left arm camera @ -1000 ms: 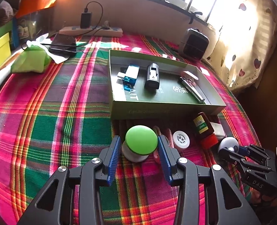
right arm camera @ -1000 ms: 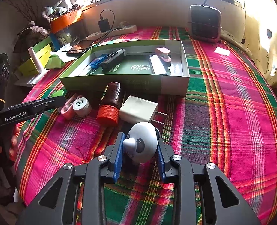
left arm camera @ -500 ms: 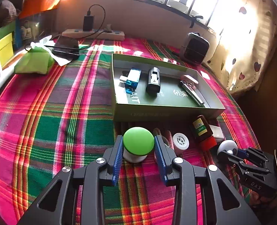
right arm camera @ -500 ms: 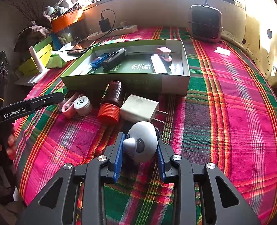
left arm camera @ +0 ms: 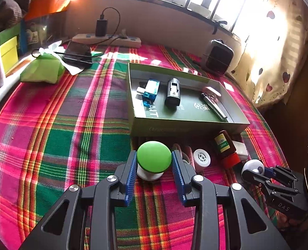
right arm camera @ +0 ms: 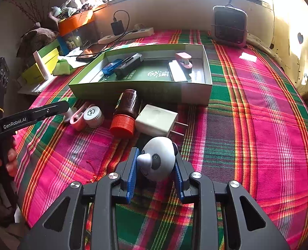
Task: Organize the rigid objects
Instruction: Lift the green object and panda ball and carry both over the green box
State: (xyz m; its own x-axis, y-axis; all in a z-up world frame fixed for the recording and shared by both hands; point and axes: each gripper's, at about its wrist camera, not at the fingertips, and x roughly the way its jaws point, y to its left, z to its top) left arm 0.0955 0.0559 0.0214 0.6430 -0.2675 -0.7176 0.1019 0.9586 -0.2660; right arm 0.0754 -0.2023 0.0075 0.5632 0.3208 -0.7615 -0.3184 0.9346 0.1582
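pink-green plaid cloth (left arm camera: 49,137), green-capped white knob (left arm camera: 154,156), green box (left arm camera: 185,125).

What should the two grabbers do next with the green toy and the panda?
Probably lift both and carry them to the green box. The left gripper, its jaws just closed, pinches the green toy; the right gripper pinches the panda.

green-capped knob (left arm camera: 154,158) upright, panda figure (right arm camera: 160,160) tilted, on plaid cloth (left arm camera: 70,137)

Power strip (left arm camera: 107,39) by wall; phone (left arm camera: 77,52) near; heater (right arm camera: 230,26) right.
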